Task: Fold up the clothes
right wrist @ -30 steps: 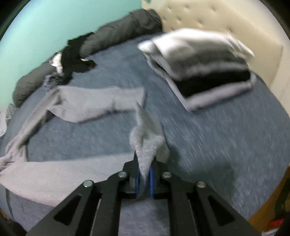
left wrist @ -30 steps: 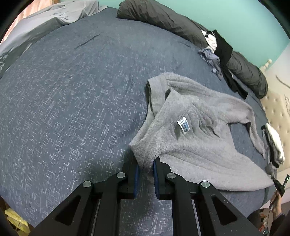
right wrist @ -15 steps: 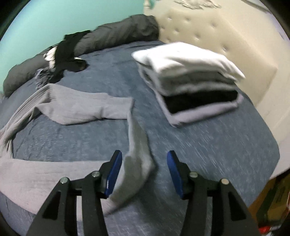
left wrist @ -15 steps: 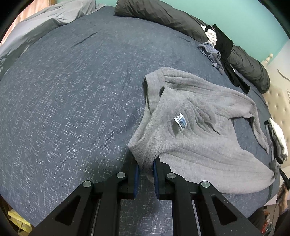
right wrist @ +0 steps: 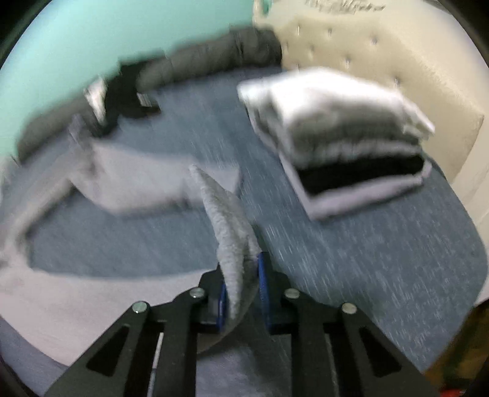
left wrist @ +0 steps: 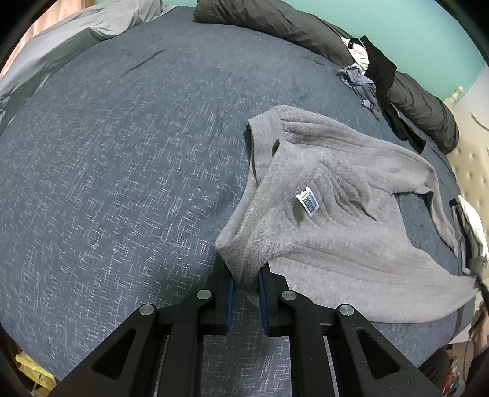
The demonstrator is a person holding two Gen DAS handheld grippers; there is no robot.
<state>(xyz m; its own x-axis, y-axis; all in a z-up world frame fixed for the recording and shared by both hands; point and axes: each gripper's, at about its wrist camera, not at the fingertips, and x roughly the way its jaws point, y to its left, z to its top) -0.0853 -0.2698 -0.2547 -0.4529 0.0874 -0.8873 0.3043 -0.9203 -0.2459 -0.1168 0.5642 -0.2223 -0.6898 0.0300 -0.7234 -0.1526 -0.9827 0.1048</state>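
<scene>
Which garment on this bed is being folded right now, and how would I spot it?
On the dark blue bed, look in front of the black bolster. The grey fleece sweater lies spread out there, unlike the folded stack; a small white-and-blue label marks its neck.

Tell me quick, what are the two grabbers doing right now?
Left gripper: shut on the shoulder edge of the grey sweater.
Right gripper: jaws closing, with the sweater's sleeve end between them.

Sweater (left wrist: 321, 220) on bed (left wrist: 122, 183)
</scene>
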